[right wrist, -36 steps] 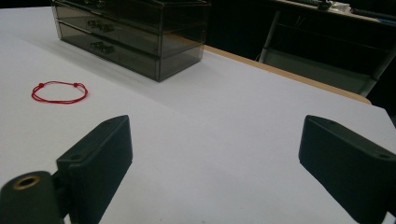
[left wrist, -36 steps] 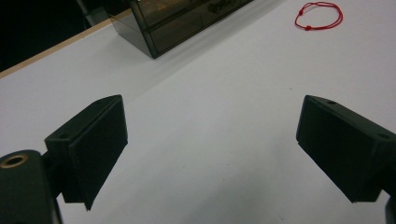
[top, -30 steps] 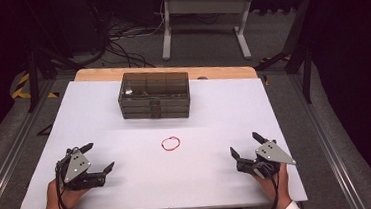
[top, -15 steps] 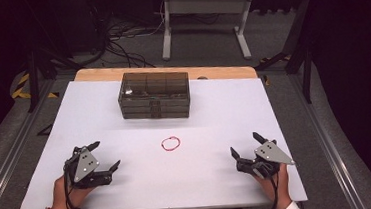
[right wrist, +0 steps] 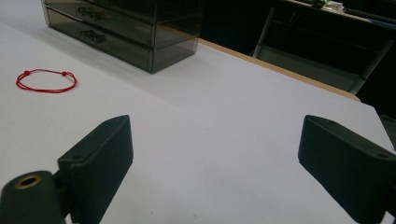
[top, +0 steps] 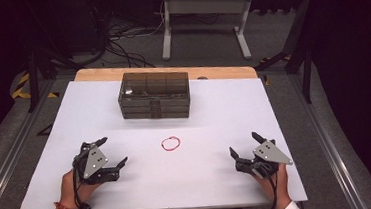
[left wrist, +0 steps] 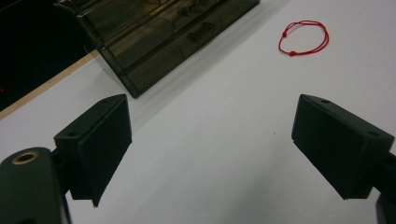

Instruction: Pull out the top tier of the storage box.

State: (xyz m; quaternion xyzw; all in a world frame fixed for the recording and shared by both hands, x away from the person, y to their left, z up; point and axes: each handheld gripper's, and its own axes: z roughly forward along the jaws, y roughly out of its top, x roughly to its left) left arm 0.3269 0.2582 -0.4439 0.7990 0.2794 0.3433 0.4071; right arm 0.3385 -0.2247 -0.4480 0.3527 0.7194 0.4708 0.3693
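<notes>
A thin red string bracelet (top: 170, 143) lies flat on the white table (top: 224, 111), in front of a smoky clear drawer box (top: 154, 95). My left gripper (top: 113, 151) is at the near left, open, with nothing between its jaws; the bracelet (left wrist: 303, 37) and the drawer box (left wrist: 159, 37) lie ahead of it. At the near right my right gripper (top: 243, 146) stands open and empty, with the bracelet (right wrist: 45, 80) to its left and the drawer box (right wrist: 126, 28) farther off.
The table's wooden far edge (top: 211, 72) runs behind the box. Beyond it stand a metal stand (top: 202, 18) and loose cables on the floor (top: 118, 34). Dark rails run along both sides of the table.
My left gripper has moved right and a little forward over the table, toward the bracelet. The right gripper, the bracelet and the box have stayed put.
</notes>
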